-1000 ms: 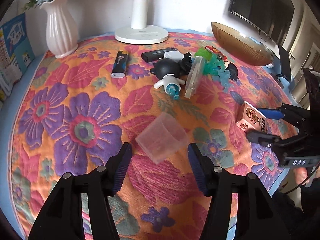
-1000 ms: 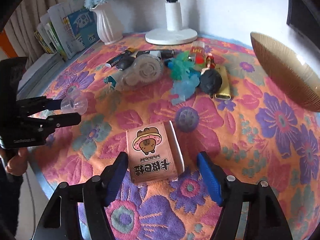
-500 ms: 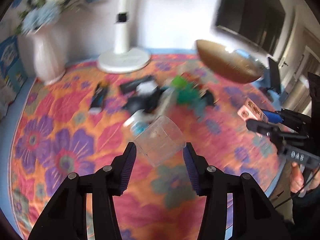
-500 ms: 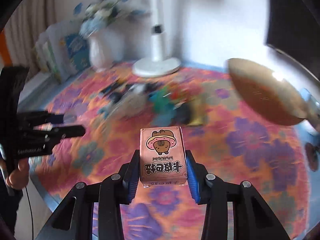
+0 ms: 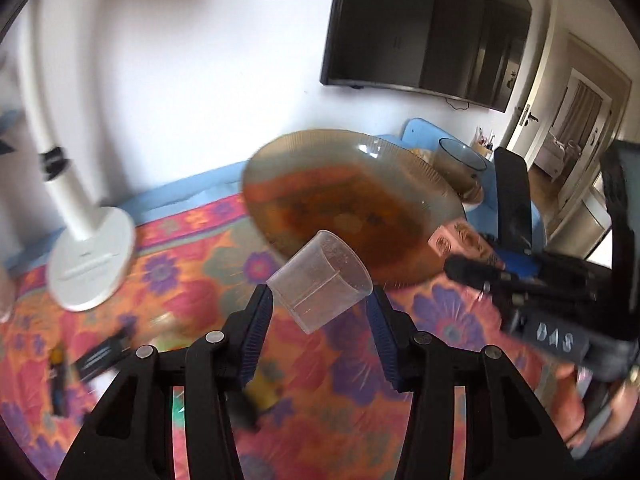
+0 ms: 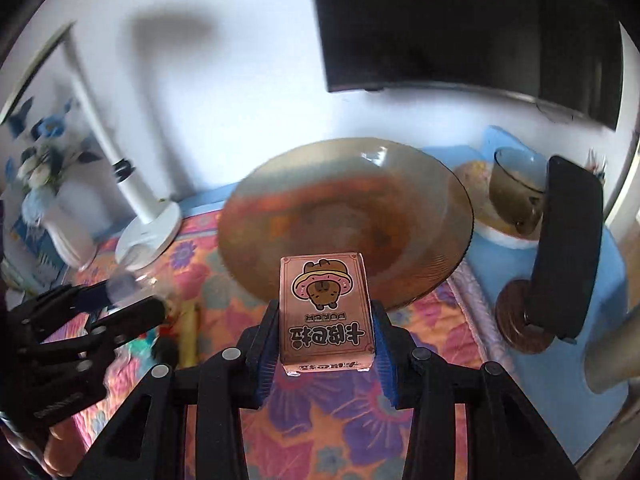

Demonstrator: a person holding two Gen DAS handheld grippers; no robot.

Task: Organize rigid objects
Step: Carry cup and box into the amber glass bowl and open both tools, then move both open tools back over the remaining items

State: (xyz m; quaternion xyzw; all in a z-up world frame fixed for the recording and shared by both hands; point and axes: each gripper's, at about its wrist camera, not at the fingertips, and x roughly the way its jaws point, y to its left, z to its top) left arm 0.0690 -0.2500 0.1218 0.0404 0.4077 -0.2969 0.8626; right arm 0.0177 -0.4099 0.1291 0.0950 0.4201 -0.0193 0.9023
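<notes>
Left gripper clamped on clear cup between fingers — tilted, above surface. Right gripper clamped on pink card box — just before brown bowl.

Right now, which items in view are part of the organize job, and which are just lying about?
In the job:
- clear plastic cup, held in the left gripper
- pink card box, held in the right gripper
- amber glass bowl, the likely drop spot

Lying about:
- white lamp base
- white vase with flowers
- wall TV
- small smoky glass bowl
</notes>
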